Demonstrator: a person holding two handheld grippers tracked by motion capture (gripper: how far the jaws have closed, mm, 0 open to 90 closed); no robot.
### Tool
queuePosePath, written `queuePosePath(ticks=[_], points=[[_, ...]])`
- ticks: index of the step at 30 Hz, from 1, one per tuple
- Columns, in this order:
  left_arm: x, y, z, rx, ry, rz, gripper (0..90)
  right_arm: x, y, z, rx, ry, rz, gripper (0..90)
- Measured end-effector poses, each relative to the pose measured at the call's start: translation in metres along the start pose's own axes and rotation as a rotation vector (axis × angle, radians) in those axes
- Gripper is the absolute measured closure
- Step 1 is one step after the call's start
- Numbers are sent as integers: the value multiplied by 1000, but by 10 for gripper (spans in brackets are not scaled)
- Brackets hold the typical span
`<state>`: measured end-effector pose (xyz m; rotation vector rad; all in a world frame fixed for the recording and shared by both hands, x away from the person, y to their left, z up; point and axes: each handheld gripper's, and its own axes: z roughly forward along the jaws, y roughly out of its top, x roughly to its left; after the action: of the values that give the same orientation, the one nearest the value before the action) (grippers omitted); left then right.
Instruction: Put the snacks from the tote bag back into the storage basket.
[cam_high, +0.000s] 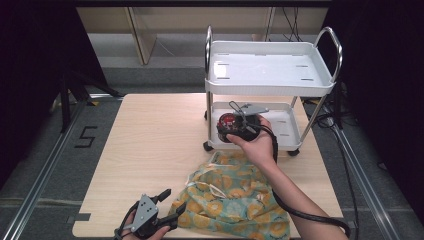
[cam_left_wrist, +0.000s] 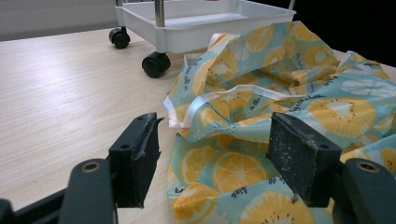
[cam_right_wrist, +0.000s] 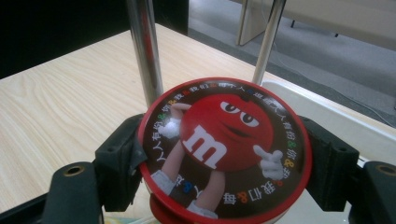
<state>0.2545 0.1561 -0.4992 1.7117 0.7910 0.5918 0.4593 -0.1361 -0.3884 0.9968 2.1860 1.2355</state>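
Candy tin (cam_right_wrist: 224, 151) (round, red rim, cartoon lid) clamped between right claw (cam_high: 239, 127) jaws, held at lower shelf of white cart (cam_high: 270, 80). Best: keep lid level, clear chrome posts, lower onto shelf before letting go. Right forearm stretched forward over fruit-print cloth (cam_high: 232, 197). Left claw (cam_high: 167, 207) spread wide, empty, low at near desk (cam_high: 150, 140) edge beside cloth.

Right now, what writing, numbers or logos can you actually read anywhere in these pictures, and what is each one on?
"m": white letter on the red cartoon figure on the round candy tin, clamped in the right gripper.
Ring of coloured Chinese characters around the tin's lid: visible, too small to read reliably.
"5": black mark on the grey floor left of the table.
Small dark script on the lemon-print cloth by the left gripper: too blurred to read.
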Motion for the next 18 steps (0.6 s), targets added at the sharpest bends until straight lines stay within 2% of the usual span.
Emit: queuePosePath(ticks=[1, 4, 5, 6, 8, 9, 11, 12, 13, 14, 16, 17, 18], points=[[1, 0, 0, 2, 0, 10, 332, 1, 0, 0, -1, 2, 10, 268], [0, 0, 0, 1, 1, 1, 333, -1, 0, 3, -2, 2, 3, 268], [-1, 0, 0, 1, 4, -16, 332, -1, 0, 3, -5, 13, 6, 267], [-1, 0, -1, 3, 5, -12, 332, -1, 0, 4, -6, 18, 11, 268], [-1, 0, -1, 2, 5, -14, 332, -1, 0, 4, 4, 2, 2, 268], [-3, -1, -2, 14, 16, -39, 333, -2, 0, 4, 2, -2, 2, 268], [-2, 0, -2, 13, 14, -35, 333, -2, 0, 4, -7, -3, 7, 268], [-1, 0, 0, -1, 3, -13, 332, -2, 0, 5, -7, -4, 3, 268], [-1, 0, -1, 2, 5, -14, 333, -2, 0, 5, -4, -9, 4, 268], [-3, 0, -2, 14, 15, -36, 333, -2, 0, 6, -4, -5, 4, 268], [-2, 0, -2, 12, 14, -33, 333, -2, 1, 7, 0, -10, 13, 268], [-2, -1, -2, 13, 14, -35, 332, -4, 1, 9, -13, -16, -19, 268], [-2, -1, -2, 12, 13, -35, 333, -4, 2, 8, -3, -14, -4, 267]])
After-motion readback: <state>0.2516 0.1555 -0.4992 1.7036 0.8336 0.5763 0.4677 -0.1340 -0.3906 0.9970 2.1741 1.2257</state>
